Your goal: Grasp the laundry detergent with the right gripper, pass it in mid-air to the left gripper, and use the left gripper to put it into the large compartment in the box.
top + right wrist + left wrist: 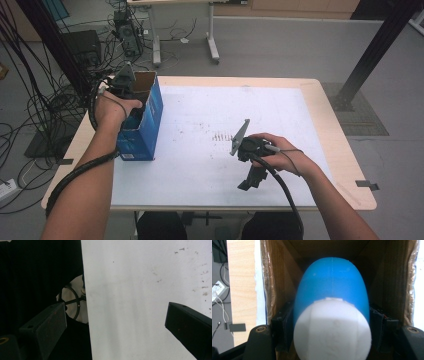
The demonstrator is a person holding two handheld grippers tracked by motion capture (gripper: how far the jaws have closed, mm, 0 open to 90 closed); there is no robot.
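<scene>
A smooth egg-shaped object [332,290], blue with a white near end, lies inside the open blue cardboard box [150,120]. My left gripper [330,326] reaches down into the box, and its black pads [283,326] stand close on either side of the object without visibly squeezing it. From above, my left hand [112,110] sits at the box's rim and the jaws are hidden inside. My right gripper [248,184] rests on the white mat [200,150], open, with nothing between its jaws [115,315].
The box stands at the table's left edge on the white mat. Bare wooden table rim [325,115] frames the mat. Cables [35,115] crowd the floor to the left. A black post [372,55] rises at the far right.
</scene>
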